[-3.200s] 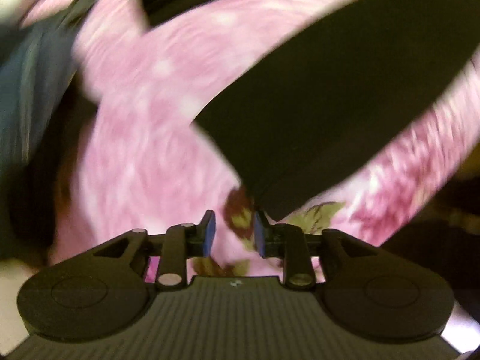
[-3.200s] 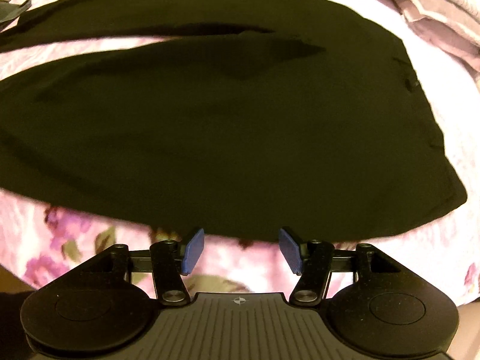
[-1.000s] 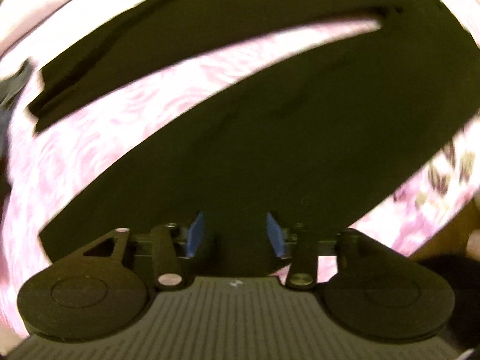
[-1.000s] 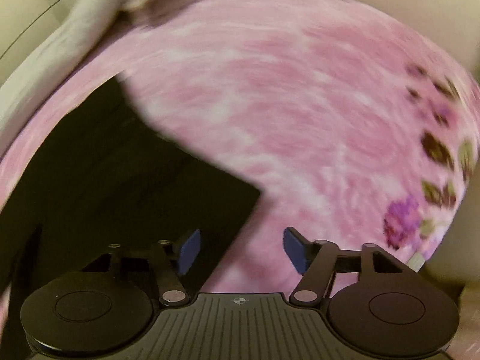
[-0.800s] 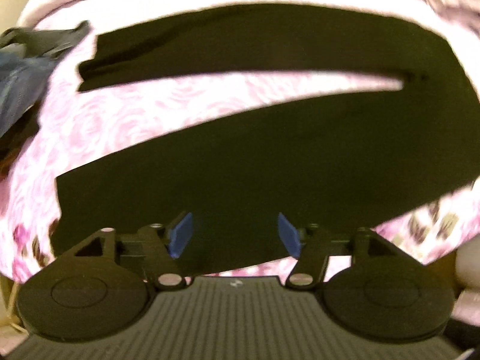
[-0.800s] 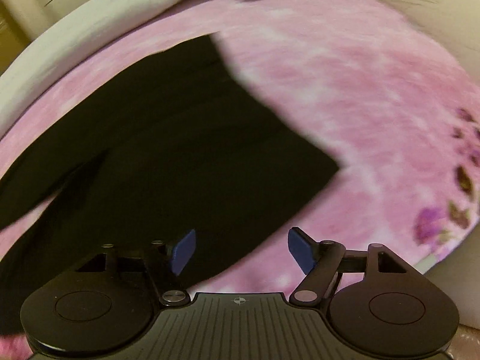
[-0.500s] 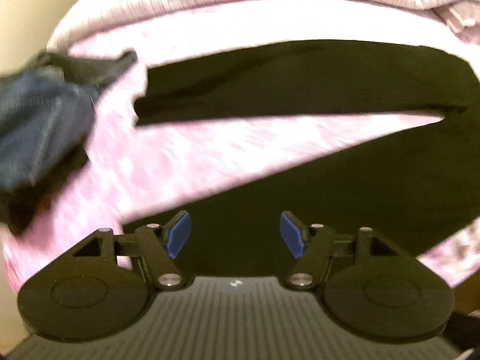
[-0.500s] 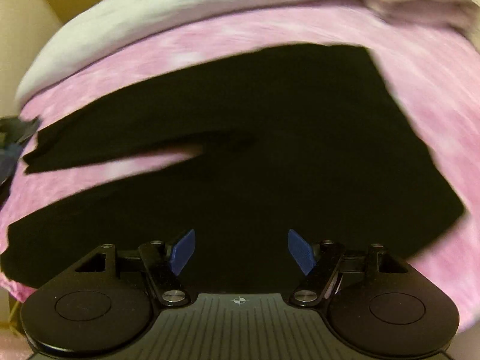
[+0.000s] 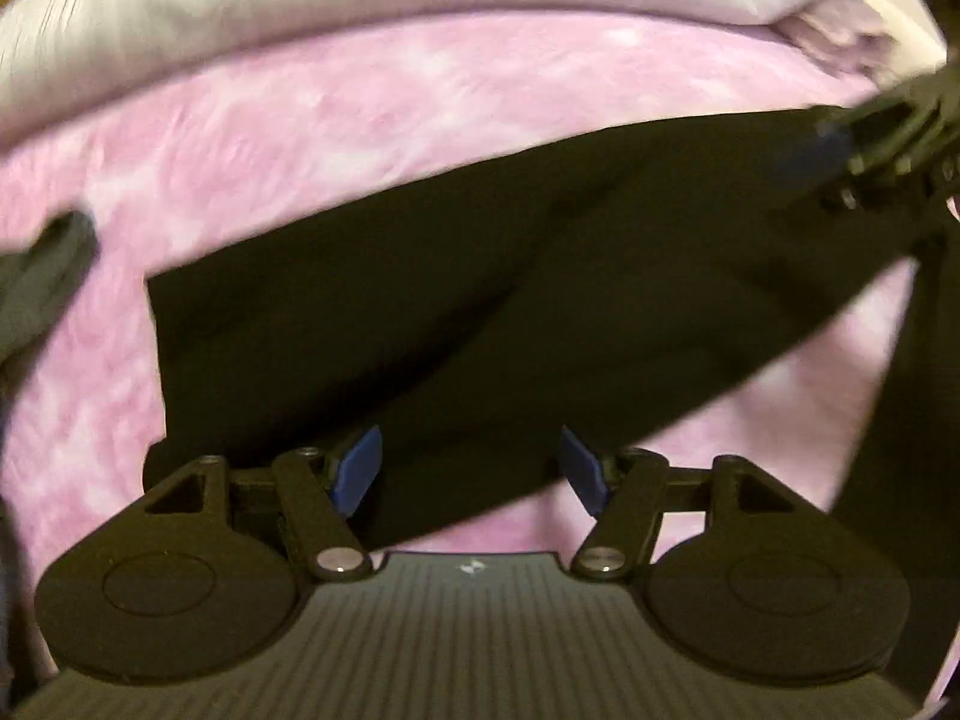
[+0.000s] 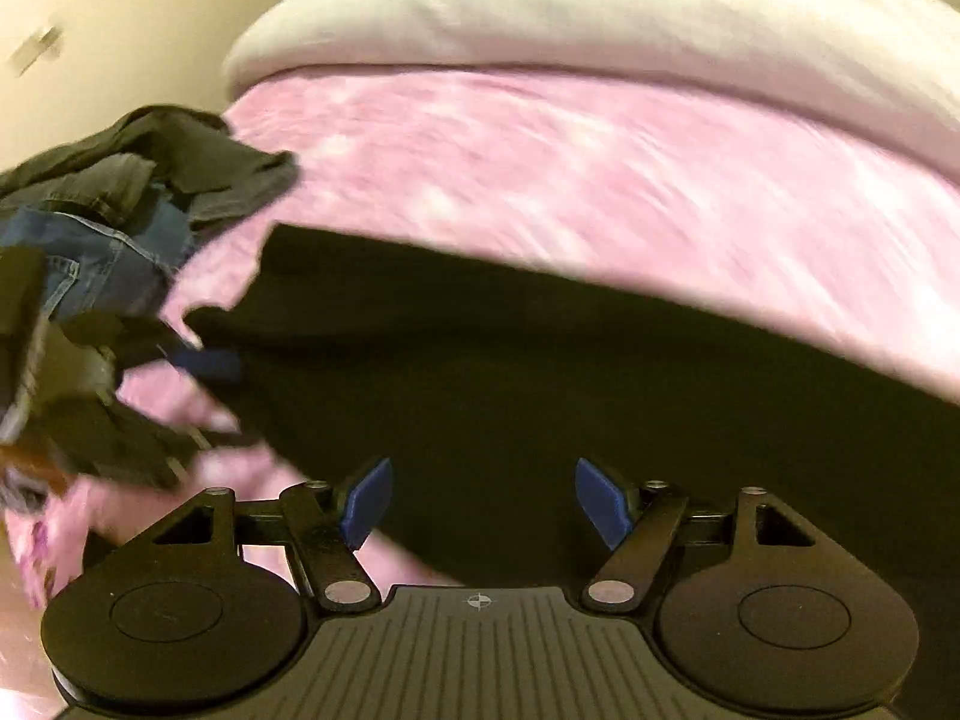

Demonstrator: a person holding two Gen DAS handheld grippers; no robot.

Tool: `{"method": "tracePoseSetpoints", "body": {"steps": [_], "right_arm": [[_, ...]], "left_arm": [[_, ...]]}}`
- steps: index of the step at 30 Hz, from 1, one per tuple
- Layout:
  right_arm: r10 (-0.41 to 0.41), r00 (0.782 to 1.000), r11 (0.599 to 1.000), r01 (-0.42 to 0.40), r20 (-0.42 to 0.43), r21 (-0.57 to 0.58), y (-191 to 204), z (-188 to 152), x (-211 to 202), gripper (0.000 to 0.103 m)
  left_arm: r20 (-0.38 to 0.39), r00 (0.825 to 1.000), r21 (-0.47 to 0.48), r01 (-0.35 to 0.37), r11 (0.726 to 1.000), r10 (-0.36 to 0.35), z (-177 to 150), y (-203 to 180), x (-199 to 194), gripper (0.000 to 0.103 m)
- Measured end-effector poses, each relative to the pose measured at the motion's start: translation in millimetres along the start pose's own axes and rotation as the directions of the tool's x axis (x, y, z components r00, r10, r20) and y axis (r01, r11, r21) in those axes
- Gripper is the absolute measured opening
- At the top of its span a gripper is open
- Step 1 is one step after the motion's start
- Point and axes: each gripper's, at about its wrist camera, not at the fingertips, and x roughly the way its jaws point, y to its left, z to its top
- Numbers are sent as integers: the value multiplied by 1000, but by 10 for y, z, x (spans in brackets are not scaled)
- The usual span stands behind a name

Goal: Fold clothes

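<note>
A black garment lies flat across the pink bedspread, its squared end at the left. My left gripper hovers over its near edge; the jaws are closing with black cloth under the gap, and the blue pads are not pressing on it. In the right wrist view the same black garment fills the middle. My right gripper stands open above it, holding nothing. The right gripper shows at the garment's far right end, and the left gripper near its left end.
A pile of jeans and dark grey clothes sits at the bed's left side, close to the garment's end. A pale folded duvet runs along the back. A beige wall rises behind the pile.
Both views have swept left along the black garment to one leg's end. The pink gap between its two legs is out of sight, and each gripper now shows in the other's view.
</note>
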Motion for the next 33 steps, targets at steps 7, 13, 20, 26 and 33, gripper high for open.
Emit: {"method": "tracePoseSetpoints", "body": {"steps": [7,13,20,26,33], "right_arm": [[113,993,925,-114,-23,-362,675,886,1067,72],[-44,996,823,-11,-83,-567,1117,999,2029,57],[-130,987,887,160,98,-433,811,1423,2258,58],[-45,991,914,92,126,-396,639,1126,1715,57],[-157,987,939,162,38,-303,338,230,1431,57]], "left_arm": [[28,1000,-58,6,998,-5,-297,31,-33,56],[78,997,-71,22,997,-17,-426,69,-85,55],[107,994,-122,37,992,-24,-443,96,-84,54],[146,989,-171,23,985,2,-388,240,-214,52],[58,998,-179,35,983,-25,-280,432,-109,51]]}}
